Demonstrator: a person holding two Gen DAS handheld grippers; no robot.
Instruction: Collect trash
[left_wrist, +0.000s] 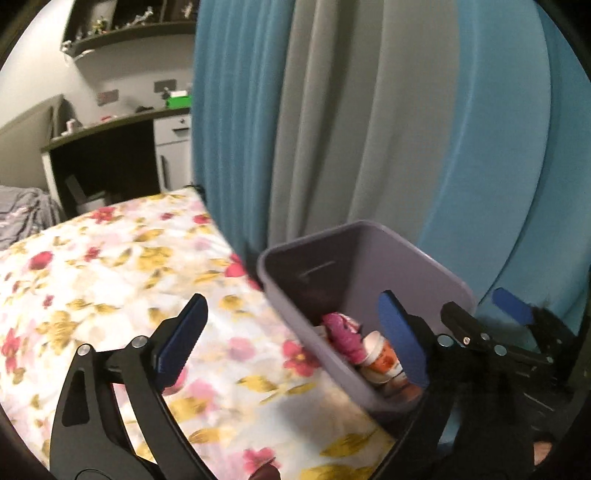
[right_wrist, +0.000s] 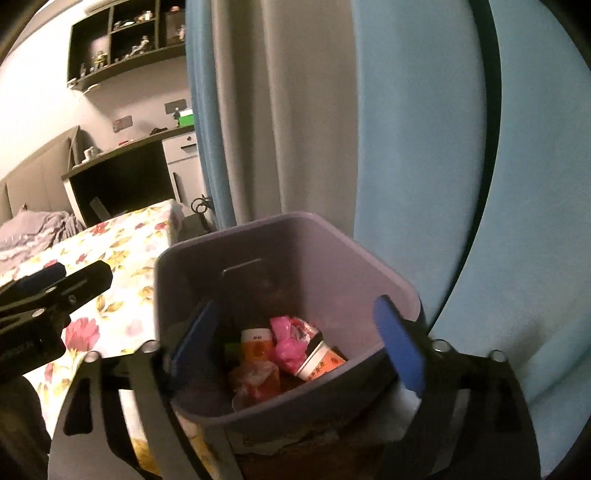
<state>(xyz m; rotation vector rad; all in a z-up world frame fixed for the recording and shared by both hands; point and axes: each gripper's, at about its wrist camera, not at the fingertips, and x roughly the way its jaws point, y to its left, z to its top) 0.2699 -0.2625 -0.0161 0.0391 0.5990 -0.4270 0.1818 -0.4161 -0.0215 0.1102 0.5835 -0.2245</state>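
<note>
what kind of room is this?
Most likely a bedroom: a bed with a floral sheet, a rumpled grey blanket, floor-length curtains, and a desk under wall shelves.

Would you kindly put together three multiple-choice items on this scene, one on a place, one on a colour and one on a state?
1. Where does the crumpled pink plastic wrapper lie?
A. on the floral bedsheet
B. inside the grey-lilac plastic bin
C. on the dark desk

2. What colour are the pads on the right gripper's fingers?
A. blue
B. red
C. yellow

3. How does the left gripper stand?
A. shut on a paper cup
B. shut on the bin's rim
C. open, holding nothing

Answers:
1 B: the wrapper sits among other trash within the walls of the grey-lilac plastic bin, beside an orange-and-white paper cup.
2 A: the right gripper shows blue pads in its own wrist view.
3 C: the left gripper has its fingers spread wide over the floral bedsheet, with nothing gripped between them.
</note>
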